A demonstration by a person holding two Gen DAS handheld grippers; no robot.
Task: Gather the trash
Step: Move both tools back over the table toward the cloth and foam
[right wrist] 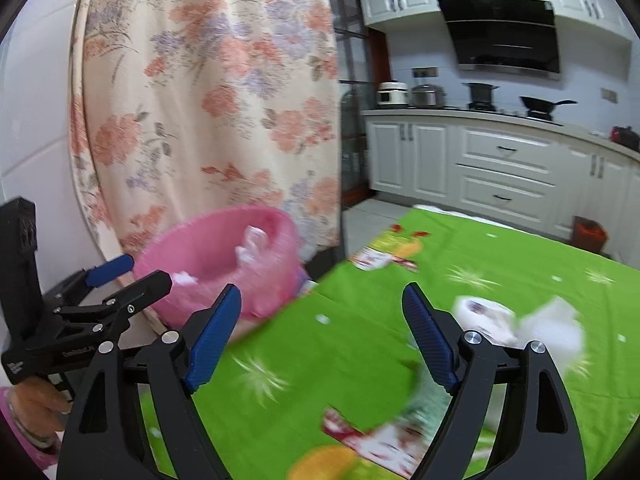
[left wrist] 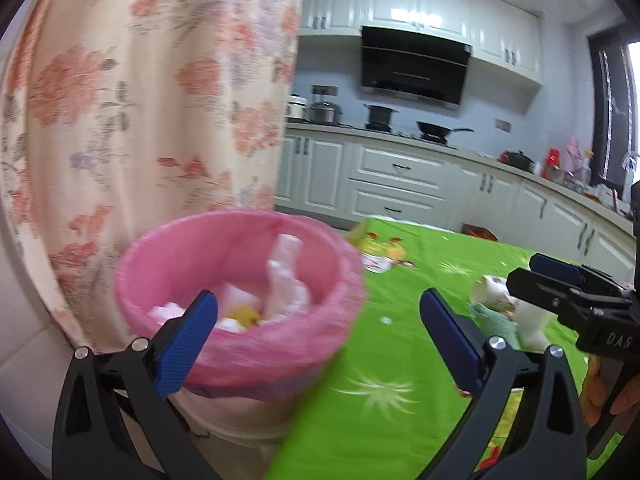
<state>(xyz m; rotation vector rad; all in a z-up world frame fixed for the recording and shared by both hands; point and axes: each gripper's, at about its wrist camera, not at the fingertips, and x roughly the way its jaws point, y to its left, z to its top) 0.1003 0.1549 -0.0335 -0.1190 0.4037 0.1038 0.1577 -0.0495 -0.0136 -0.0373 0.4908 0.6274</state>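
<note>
Left hand-held gripper [left wrist: 318, 326] is seen wide open and empty, pink-lined bin [left wrist: 240, 300] just ahead past the tabletop [left wrist: 400, 360] edge. Right hand-held gripper [right wrist: 322, 326] is likewise spread wide, nothing held; crumpled paper trash [right wrist: 492, 320] lies beside its right finger. White scraps and a yellow piece [left wrist: 246, 314] are seen inside the bin.

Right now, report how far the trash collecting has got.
Done: the pink-lined trash bin beside the table already holds crumpled white wrappers and a yellow scrap. In hand: nothing; the left gripper and right gripper are both open and empty. Left: a crumpled white paper cup, white tissue and a green cloth-like piece lie on the green tablecloth.
</note>
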